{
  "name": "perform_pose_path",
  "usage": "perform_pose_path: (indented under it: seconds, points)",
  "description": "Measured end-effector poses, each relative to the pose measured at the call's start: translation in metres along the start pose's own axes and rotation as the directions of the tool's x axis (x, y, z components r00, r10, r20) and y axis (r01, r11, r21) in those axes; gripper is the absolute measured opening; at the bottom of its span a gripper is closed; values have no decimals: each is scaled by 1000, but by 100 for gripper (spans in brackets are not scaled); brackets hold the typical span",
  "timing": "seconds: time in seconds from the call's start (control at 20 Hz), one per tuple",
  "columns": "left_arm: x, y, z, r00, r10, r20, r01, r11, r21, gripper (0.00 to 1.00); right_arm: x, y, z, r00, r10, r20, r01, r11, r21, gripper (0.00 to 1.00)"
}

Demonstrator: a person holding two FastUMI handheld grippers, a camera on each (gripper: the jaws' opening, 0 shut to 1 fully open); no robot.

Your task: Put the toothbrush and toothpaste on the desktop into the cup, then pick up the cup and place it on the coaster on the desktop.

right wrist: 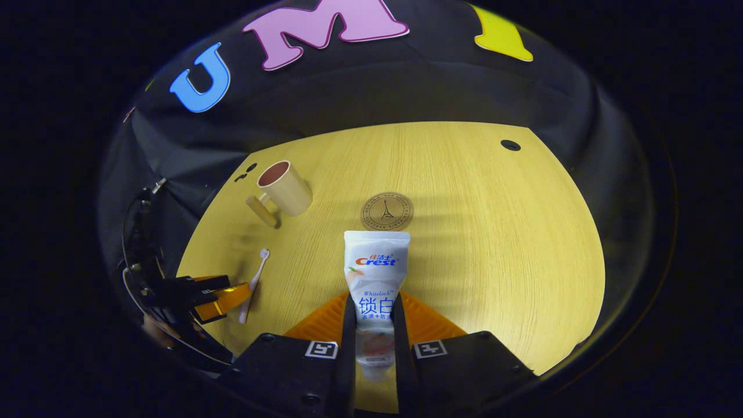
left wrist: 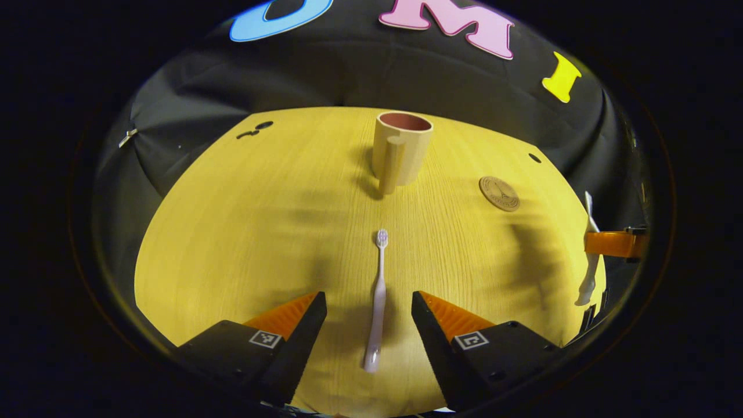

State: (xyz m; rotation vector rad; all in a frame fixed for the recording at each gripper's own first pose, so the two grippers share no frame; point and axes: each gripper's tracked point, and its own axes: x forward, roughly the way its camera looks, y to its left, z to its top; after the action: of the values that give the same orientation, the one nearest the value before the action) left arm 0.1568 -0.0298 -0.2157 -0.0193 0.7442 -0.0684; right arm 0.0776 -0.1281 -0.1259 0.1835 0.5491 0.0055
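Right gripper (right wrist: 374, 325): fingers clamped on the toothpaste tube (right wrist: 376, 278), held above the desk (right wrist: 493, 232). Left gripper (left wrist: 369, 316): fingers apart, straddling the toothbrush (left wrist: 377, 302) lying flat. Cup (left wrist: 401, 148) upright; coaster (left wrist: 499, 193) beside it, bare.

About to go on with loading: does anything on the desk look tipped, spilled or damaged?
Nothing stands out. The cup stands upright, the coaster lies flat, the toothbrush lies on the desk between the open left tongs, and the right tongs grip the toothpaste.

We see the toothpaste (right wrist: 376, 273) tube's lower end hidden between the right hand-held gripper (right wrist: 374, 325) fingers; the coaster (left wrist: 499, 193) emblem is too small to make out.
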Motion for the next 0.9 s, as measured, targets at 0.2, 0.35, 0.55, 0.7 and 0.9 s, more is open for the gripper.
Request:
perform_pose_path:
  seconds: [0.2,0.35,0.55,0.7,0.9]
  points:
    - [19,-6,-15,993,-24,-114,26,1000,12,83,-2,-2,4,1000,4,21,-4,1000,6,32]
    - [22,-6,-16,990,-10,-140,18,999,52,74,-2,2,6,1000,12,29,-12,1000,-2,32]
    - [24,-7,-16,982,27,-189,-1,991,133,40,-5,7,14,997,40,60,-39,999,-23,32]
    - [25,-9,-15,977,39,-210,-22,996,83,22,-11,9,24,995,53,89,-49,998,-50,32]
    - [25,-10,-14,978,30,-208,-18,998,63,7,-15,8,28,994,41,103,-35,998,-56,32]
